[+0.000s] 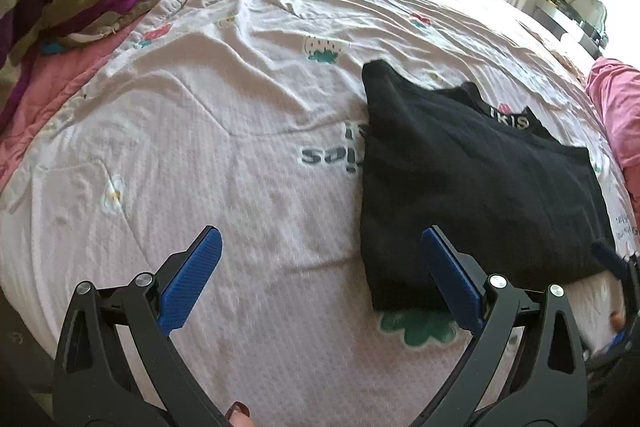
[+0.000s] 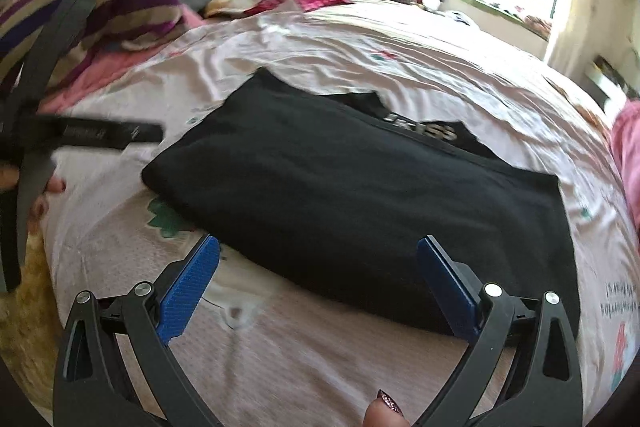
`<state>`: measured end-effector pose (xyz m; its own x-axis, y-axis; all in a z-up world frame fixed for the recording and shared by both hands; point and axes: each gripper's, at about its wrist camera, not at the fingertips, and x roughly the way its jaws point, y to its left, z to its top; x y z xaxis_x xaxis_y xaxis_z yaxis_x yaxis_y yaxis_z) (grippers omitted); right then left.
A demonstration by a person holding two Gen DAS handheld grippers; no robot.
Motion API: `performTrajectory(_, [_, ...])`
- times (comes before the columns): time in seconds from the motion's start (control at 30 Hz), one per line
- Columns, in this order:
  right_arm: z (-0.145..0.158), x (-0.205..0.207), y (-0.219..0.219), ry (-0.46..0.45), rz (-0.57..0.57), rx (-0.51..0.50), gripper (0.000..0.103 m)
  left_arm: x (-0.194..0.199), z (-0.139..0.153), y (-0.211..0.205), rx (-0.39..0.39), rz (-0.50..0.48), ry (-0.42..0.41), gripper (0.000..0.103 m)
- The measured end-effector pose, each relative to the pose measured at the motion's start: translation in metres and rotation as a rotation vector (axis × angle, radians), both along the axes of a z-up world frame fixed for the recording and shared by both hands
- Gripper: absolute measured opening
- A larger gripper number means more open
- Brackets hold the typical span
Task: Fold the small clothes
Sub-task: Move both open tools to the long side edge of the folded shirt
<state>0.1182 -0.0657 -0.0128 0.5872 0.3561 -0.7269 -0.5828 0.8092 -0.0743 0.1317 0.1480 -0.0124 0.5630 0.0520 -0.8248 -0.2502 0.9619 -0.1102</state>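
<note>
- Nearest the lens on both cams: my own blue pads. Left gripper (image 1: 322, 275) has jaws spread wide, nothing between them, just white bedcover (image 1: 200, 147) below.
- Right gripper (image 2: 318, 279) likewise fully spread, no cloth pinched; near edge of the black garment (image 2: 340, 195) lies under the gap.
- Garment sits flat on the bed as a rough rectangle, waistband lettering (image 2: 420, 131) at the far side. Looks already folded at least once, imo.
- Next fold, my call: take both near corners, pads low and flat to the cover, so I grab every layer and not just the top one.
- Close only once cloth is well between the pads; lift both sides evenly, else the fold skews.
- Risk: pinching the bedcover w/ the garment.
</note>
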Motion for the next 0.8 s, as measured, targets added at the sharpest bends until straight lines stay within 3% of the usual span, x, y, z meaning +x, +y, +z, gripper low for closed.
performTrajectory(0.43, [-0.026, -0.006, 0.06, -0.048, 0.139, -0.112, 0.098, 0.041, 0.005, 0.011, 0.013, -0.007, -0.002, 0.093])
performTrajectory(0.8, [-0.047, 0.001, 0.092, -0.129, 0.158, -0.21, 0.098, 0.074, 0.001, 0.015, 0.0, -0.016, 0.009, 0.093])
